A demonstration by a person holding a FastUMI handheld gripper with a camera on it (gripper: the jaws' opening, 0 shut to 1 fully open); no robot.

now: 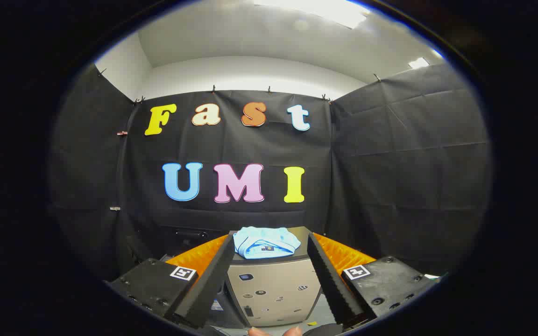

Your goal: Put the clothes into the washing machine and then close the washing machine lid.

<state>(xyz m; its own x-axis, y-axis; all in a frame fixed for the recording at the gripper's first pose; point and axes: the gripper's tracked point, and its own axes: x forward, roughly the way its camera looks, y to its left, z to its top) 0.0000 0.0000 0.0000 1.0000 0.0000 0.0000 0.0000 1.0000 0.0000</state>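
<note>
— Where is the clothing?

— A folded light-blue garment (265, 242) lies on the dark top of the beige washing machine (273, 291), ahead of the gripper (267, 246) and framed between its fingers (not touching either).

— And the fingers?

— Spread wide apart, gripping nothing. Fingertips of a hand (273, 331) peek in below them.

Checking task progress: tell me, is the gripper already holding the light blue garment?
No: the gripper is open, and the folded garment lies on the washing machine beyond its fingers.
</note>
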